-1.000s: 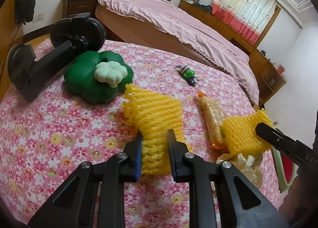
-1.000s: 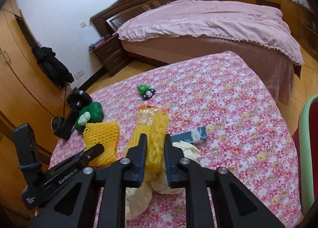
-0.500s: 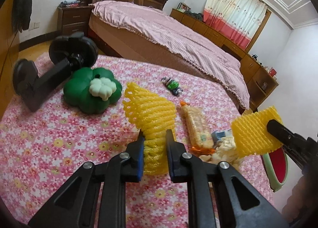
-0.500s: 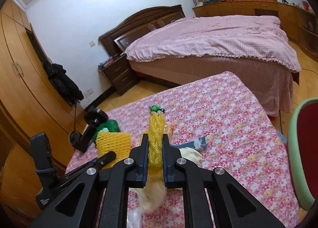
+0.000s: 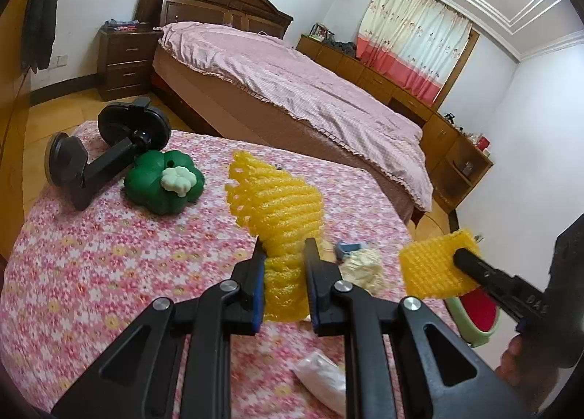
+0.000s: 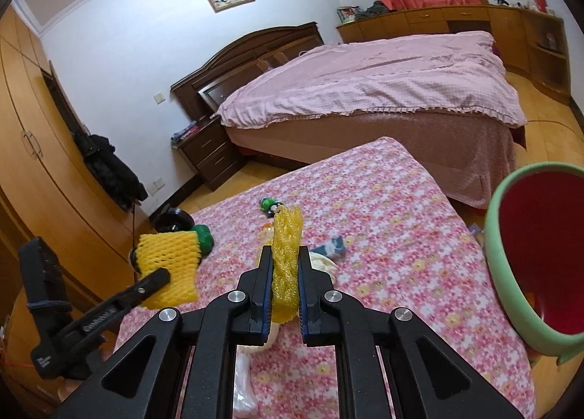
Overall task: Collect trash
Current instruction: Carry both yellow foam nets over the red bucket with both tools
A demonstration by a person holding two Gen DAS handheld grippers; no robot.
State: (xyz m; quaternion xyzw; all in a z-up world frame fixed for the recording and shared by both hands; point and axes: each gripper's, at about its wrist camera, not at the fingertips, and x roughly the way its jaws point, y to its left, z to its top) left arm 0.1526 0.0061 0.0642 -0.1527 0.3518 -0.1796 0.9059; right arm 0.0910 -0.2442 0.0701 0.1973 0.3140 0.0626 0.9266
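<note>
My left gripper (image 5: 283,273) is shut on a yellow foam fruit net (image 5: 281,207) and holds it above the flowered table (image 5: 91,265). My right gripper (image 6: 285,278) is shut on a second yellow foam net (image 6: 287,247), also lifted off the table. Each net shows in the other view: the right one at the right of the left wrist view (image 5: 434,269), the left one at the left of the right wrist view (image 6: 169,263). A red bin with a green rim (image 6: 536,254) stands at the table's right side. Crumpled white paper (image 5: 363,267) and a blue wrapper (image 6: 330,247) lie on the table.
A green clover toy (image 5: 164,187) and a black suction mount (image 5: 106,152) lie at the table's far left. A small green and black toy (image 6: 270,205) lies at the far edge. A clear plastic wrapper (image 5: 321,378) lies near the front. A bed (image 6: 365,90) stands behind.
Both grippers have risen from the table with their yellow nets. The right gripper's net has come away from the paper pile, and the red bin has come into the right wrist view.
</note>
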